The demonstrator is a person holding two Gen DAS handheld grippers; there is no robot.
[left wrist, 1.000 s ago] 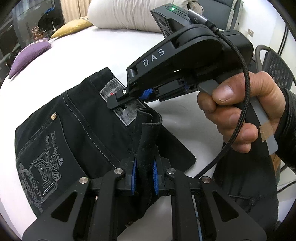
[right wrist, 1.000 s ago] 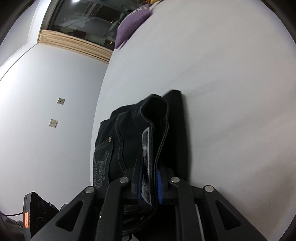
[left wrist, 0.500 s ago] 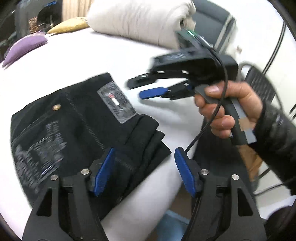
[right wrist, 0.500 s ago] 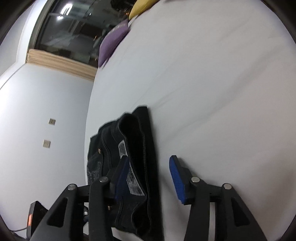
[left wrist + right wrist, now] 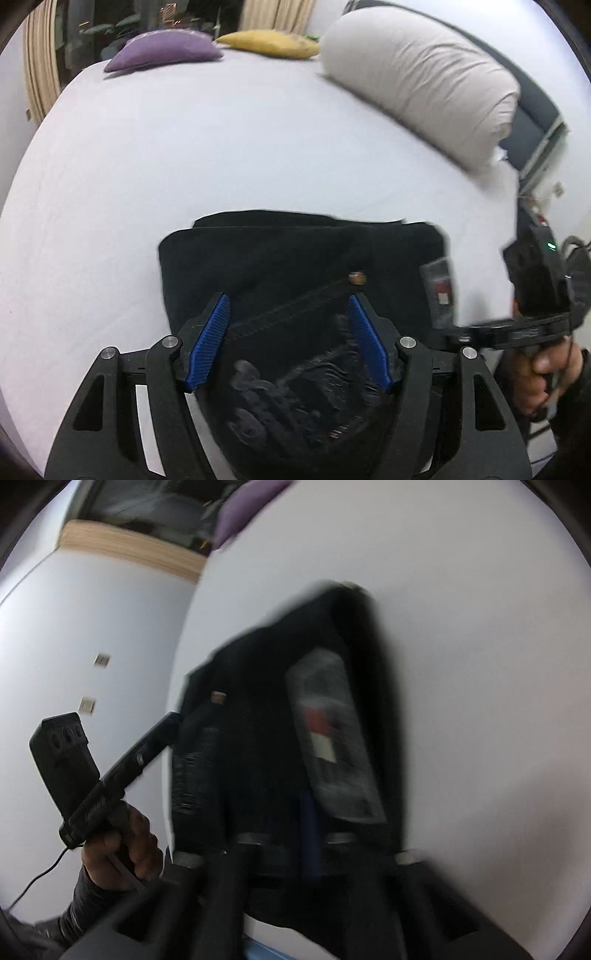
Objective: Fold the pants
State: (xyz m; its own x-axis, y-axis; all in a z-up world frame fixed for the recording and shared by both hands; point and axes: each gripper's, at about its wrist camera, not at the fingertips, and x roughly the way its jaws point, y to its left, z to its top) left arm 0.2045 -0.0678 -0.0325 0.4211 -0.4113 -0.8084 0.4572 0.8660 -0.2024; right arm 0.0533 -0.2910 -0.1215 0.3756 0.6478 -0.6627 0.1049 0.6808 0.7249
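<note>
While unclamped, folded pants (image 5: 295,258)

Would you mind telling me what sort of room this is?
Most likely a bedroom: the folded black pants lie on a white bed, with a rolled duvet and purple cushion.

The left claw (image 5: 289,343) hangs wide open over the folded black pants (image 5: 295,266), which lie flat on the white bed (image 5: 184,147). At the right edge, the right claw (image 5: 535,328) is seen side-on; its jaws cannot be made out.
</note>
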